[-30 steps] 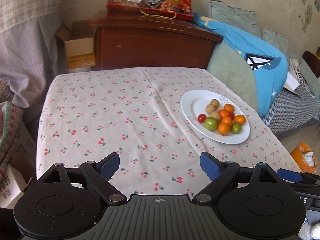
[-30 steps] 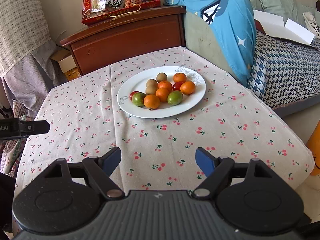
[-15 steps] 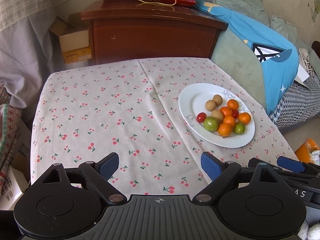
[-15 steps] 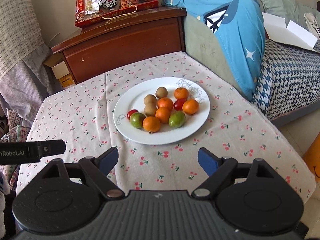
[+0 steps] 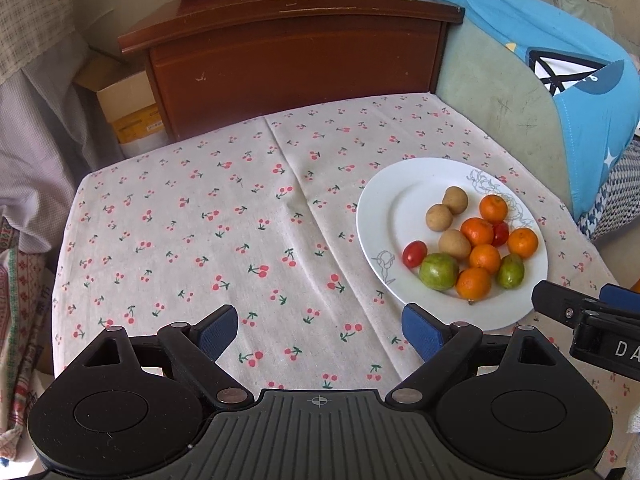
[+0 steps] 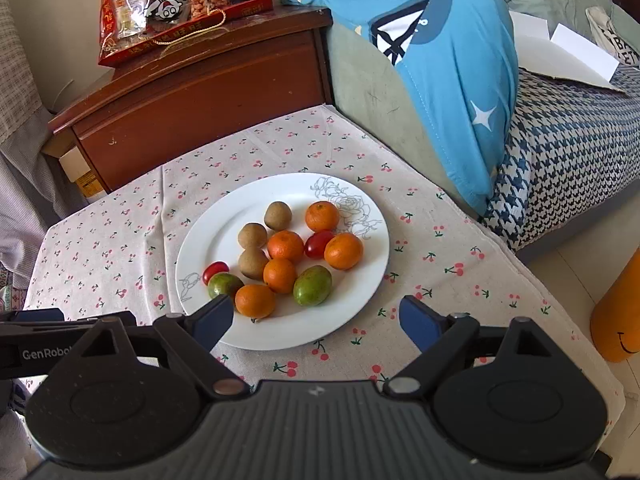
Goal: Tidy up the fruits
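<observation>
A white plate [image 6: 360, 320] on the cherry-print tablecloth [image 5: 200, 220] holds mixed fruit: several orange mandarins [image 6: 285, 246], three brown kiwis [image 6: 252, 235], two green fruits [image 6: 312, 285] and two red cherry tomatoes [image 6: 319, 244]. The plate also shows in the left wrist view [image 5: 384, 208], right of centre. My right gripper [image 6: 316, 318] is open and empty, over the plate's near rim. My left gripper [image 5: 320, 330] is open and empty above bare cloth, left of the plate.
A brown wooden cabinet [image 5: 296, 56] stands behind the table with a red snack bag [image 6: 176, 4] on top. A sofa with a blue cloth [image 6: 448, 72] borders the table's right side. Cardboard boxes [image 5: 128, 108] sit at far left. An orange object [image 6: 618, 312] stands on the floor at right.
Both grippers have moved forward toward the plate, which now looks larger and nearer. The right gripper has come over the plate's near rim. Both jaws stay open.
</observation>
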### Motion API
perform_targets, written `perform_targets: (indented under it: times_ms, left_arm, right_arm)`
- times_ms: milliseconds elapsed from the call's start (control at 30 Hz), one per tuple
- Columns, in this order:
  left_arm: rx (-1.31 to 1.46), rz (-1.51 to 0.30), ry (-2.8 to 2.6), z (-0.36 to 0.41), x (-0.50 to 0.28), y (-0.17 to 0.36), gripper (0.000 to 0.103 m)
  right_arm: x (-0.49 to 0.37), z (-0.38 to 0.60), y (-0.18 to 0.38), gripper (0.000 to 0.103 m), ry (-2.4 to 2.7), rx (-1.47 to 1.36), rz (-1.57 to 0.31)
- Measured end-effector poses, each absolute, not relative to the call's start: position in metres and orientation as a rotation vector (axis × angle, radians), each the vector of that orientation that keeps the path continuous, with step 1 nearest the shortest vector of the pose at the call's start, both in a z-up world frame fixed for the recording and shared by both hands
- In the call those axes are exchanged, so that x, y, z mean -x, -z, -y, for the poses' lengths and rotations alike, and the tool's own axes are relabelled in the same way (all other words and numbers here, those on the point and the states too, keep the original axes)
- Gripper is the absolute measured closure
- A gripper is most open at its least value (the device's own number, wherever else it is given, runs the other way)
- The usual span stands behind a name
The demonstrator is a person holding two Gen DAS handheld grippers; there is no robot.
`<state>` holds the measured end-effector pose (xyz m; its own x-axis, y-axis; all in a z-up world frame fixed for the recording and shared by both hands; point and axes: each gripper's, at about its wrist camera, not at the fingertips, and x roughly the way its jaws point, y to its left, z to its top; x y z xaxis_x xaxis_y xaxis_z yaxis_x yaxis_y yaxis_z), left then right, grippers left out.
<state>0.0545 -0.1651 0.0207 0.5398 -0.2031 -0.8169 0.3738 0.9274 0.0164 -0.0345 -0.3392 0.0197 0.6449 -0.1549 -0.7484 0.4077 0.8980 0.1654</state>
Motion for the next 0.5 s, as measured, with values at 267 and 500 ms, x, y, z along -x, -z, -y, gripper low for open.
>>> perform_targets:
  times_ms: [267, 500]
  left_arm:
    - [-0.234, -0.982, 0.296, 0.178, -0.075, -0.007, 0.012]
    - [-0.255, -0.981, 0.313, 0.185, -0.077, -0.003, 0.012]
  right_arm:
    - [0.016, 0.349, -0.007, 0.011, 0.377, -0.351, -0.864]
    - [0.014, 0.343, -0.006, 0.008, 0.379, -0.271, -0.887]
